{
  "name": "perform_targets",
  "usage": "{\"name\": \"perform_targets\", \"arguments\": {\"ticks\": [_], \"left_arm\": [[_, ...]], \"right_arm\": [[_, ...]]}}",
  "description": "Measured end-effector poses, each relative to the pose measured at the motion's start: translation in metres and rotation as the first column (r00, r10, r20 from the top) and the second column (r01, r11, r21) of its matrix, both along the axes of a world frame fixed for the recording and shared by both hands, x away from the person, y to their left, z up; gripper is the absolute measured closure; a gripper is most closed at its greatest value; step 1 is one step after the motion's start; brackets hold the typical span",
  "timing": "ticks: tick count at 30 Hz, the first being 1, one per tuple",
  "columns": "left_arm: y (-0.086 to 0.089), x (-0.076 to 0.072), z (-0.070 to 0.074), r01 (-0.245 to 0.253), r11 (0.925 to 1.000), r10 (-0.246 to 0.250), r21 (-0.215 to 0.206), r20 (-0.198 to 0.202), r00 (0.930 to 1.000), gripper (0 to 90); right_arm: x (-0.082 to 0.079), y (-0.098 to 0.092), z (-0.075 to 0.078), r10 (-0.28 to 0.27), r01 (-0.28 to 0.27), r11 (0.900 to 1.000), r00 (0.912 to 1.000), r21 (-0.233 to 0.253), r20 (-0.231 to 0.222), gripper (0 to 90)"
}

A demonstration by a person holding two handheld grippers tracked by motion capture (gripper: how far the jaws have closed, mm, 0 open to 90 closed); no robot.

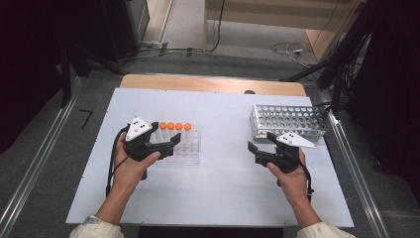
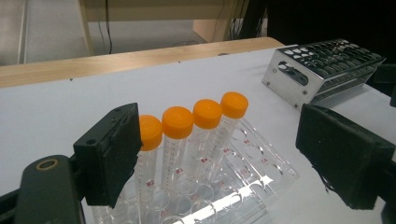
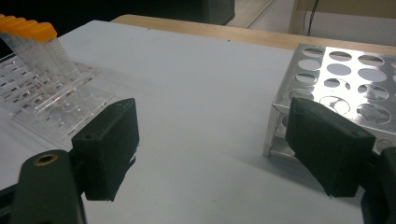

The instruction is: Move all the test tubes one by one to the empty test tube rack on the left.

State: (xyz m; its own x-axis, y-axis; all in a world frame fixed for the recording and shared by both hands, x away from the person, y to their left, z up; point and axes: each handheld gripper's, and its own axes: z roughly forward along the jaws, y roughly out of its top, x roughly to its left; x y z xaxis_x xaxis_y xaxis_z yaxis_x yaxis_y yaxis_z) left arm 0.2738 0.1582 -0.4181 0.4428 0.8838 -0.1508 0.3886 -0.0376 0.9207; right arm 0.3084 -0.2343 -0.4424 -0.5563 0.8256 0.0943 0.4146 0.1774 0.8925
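With both my left gripper [image 2: 219, 154] and right gripper [image 3: 212, 149] wide open and empty, I judge the orange-capped tubes [image 2: 187, 140] in the clear rack [image 2: 261, 172] light, slippery plastic, best pinched just under the cap.

- Left gripper [image 1: 166, 144]: black body with a grey three-cornered plate on top, dotted with small dark screws.
- A black cable loops from it beside the wrist.
- Right gripper [image 1: 253, 148]: same black build and grey plate.
- Jaws: blocky black pads; a brass-ringed hole sits near each base.
- Sleeves: pale, cream-coloured cuffs.
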Motion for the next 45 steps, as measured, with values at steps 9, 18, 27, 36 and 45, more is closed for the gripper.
{"name": "perform_targets", "arguments": {"ticks": [9, 18, 27, 36, 45], "left_arm": [[0.003, -0.004, 0.002, -0.012, 0.9998, 0.012, -0.014, 0.010, 0.9999, 15.4], [0.009, -0.012, 0.003, -0.022, 0.9995, 0.022, -0.022, 0.020, 0.9995, 15.4], [0.020, -0.017, -0.001, -0.056, 0.9981, 0.057, -0.023, 0.016, 0.9983, 14.3], [0.024, -0.023, -0.004, -0.042, 0.9988, 0.042, -0.026, 0.008, 0.9991, 13.9], [0.040, -0.032, -0.020, -0.091, 0.9956, 0.091, -0.023, 0.002, 0.9958, 13.9]], "right_arm": [[-0.003, -0.008, -0.002, -0.018, 0.018, 1.000, 0.9998, -0.005, -0.005, 16.1], [-0.007, -0.020, 0.000, -0.052, 0.052, 0.999, 0.9987, -0.003, 0.001, 16.0], [-0.007, -0.034, 0.001, -0.080, 0.080, 0.997, 0.9968, 0.003, 0.002, 16.0], [-0.013, -0.051, 0.001, -0.123, 0.123, 0.992, 0.9924, 0.003, 0.004, 16.0], [-0.021, -0.069, 0.000, -0.168, 0.168, 0.986, 0.9858, -0.001, 0.002, 16.0]]}}
